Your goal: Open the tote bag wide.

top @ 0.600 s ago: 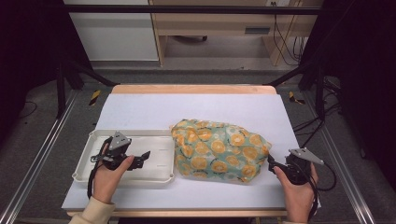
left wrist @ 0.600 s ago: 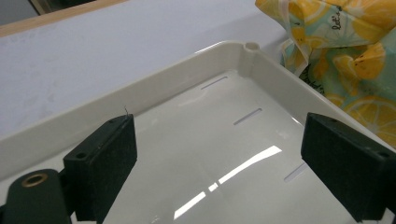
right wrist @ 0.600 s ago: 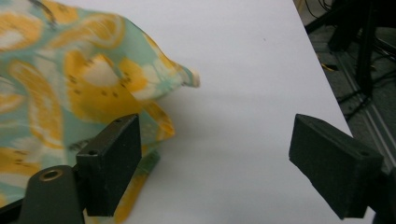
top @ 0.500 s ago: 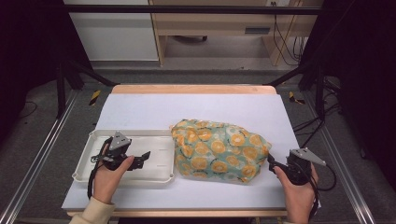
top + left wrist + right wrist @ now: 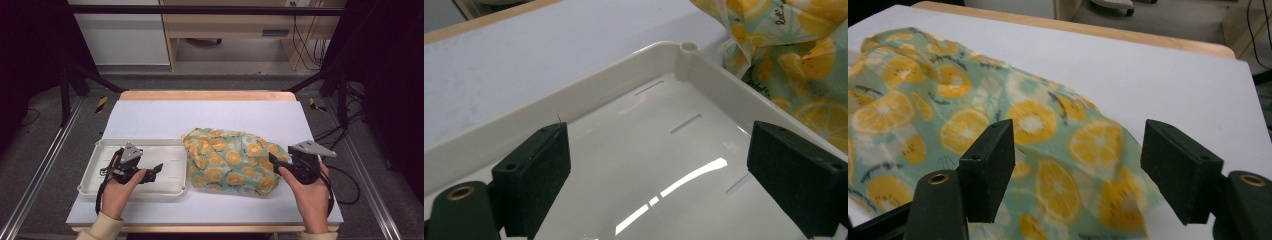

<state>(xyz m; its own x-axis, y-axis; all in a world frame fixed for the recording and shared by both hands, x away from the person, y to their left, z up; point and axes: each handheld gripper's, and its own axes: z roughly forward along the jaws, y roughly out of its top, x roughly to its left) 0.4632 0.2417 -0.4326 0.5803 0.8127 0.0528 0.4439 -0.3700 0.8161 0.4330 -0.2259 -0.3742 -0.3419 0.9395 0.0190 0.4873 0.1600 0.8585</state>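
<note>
- Over the white tray [image 5: 95, 172] at the left, my left claw [image 5: 159, 167] hangs with its jaws spread and nothing between them; in the left gripper view its pads [image 5: 536, 162] frame bare tray floor [image 5: 644, 165], with the tray's far corner ahead of them.
- Just beyond that claw's right jaw, past the tray wall, I see the near edge of the lemon-print cloth [image 5: 804, 55], so the tray holds none of it yet.
- Between my two claws the cloth [image 5: 232, 160] lies bunched on the worktop [image 5: 165, 117], its left edge just beside the tray, apart from both claws as far as I can tell.
- At the right, my right claw [image 5: 274, 161] stands spread, pointing at the cloth's right end; in the right gripper view the fabric's corner [image 5: 1108, 150] lies just ahead of the open jaws, unpinched.
- I judge the job barely begun: no grip taken, and the whole handling of the cloth is left.
</note>
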